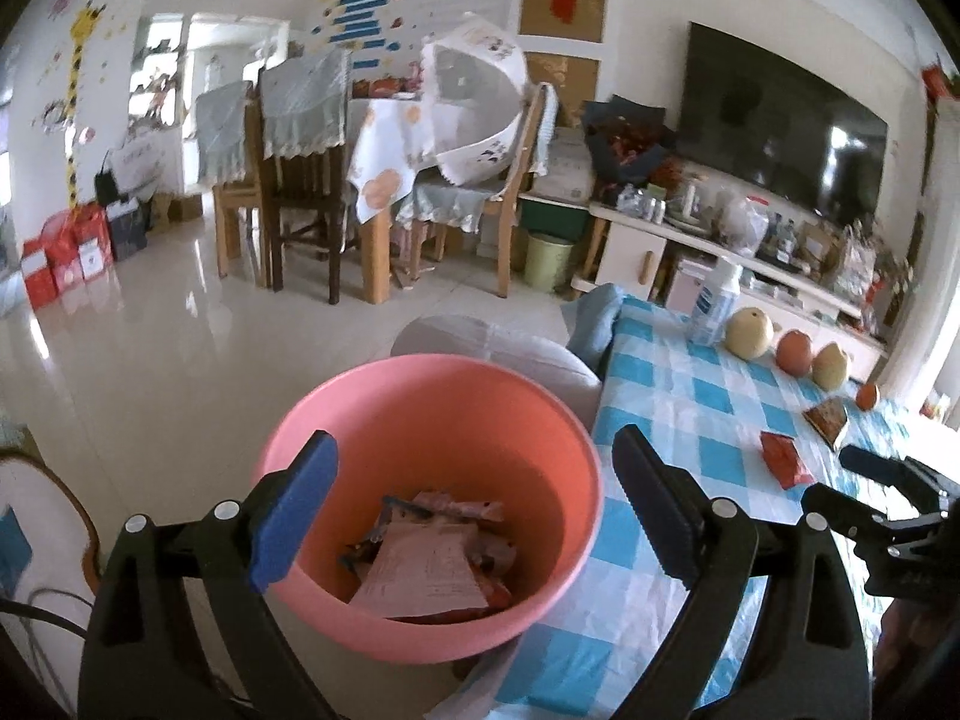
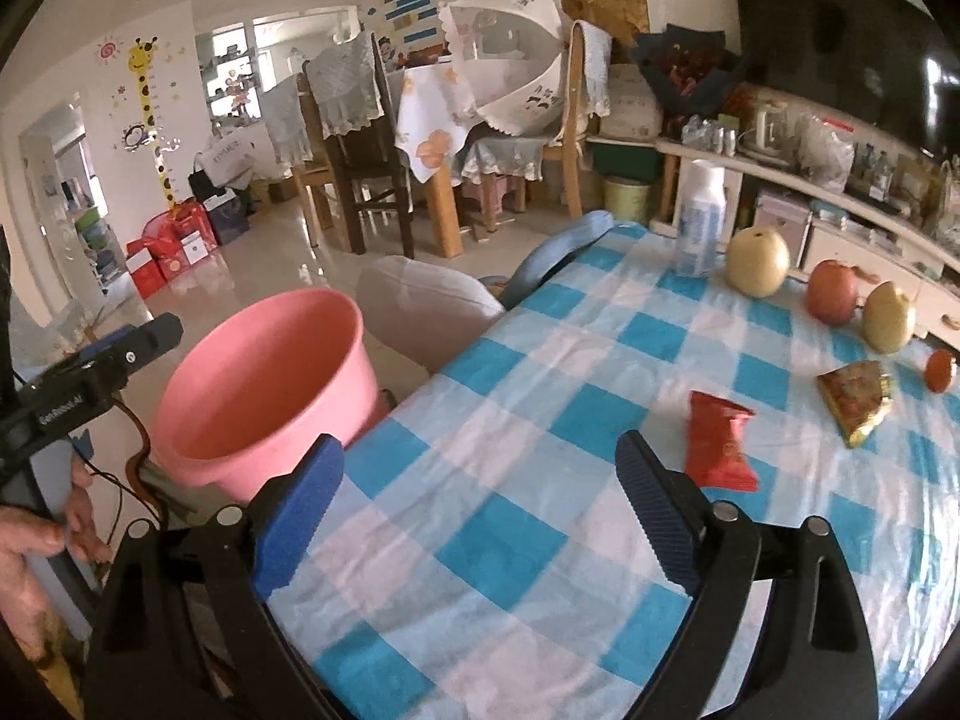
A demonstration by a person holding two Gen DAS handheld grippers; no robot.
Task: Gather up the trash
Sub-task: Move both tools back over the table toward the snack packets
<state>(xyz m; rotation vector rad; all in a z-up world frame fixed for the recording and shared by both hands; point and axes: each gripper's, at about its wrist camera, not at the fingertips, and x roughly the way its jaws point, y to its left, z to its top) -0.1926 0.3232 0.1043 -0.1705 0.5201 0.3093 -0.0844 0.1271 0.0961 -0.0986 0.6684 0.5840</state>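
Note:
A pink basin (image 1: 432,504) stands off the table's left edge, with paper scraps and wrappers (image 1: 432,564) lying in its bottom. My left gripper (image 1: 474,474) hangs over it, open and empty. On the blue checked tablecloth (image 2: 540,480) lie a red snack packet (image 2: 717,444) and a gold-edged triangular wrapper (image 2: 855,399). My right gripper (image 2: 480,480) is open over the cloth, empty, with the red packet just right of its right finger. The pink basin (image 2: 264,384) sits left of it. In the left wrist view the red packet (image 1: 783,459), the triangular wrapper (image 1: 828,420) and the right gripper (image 1: 852,477) show at right.
Along the table's far edge stand a white bottle (image 2: 699,222), two pears (image 2: 757,261), an apple (image 2: 833,291) and a small orange fruit (image 2: 940,370). A grey cushion (image 2: 420,300) sits beyond the basin. A hand (image 2: 36,546) holds the left gripper's handle. Dining chairs and a TV cabinet stand behind.

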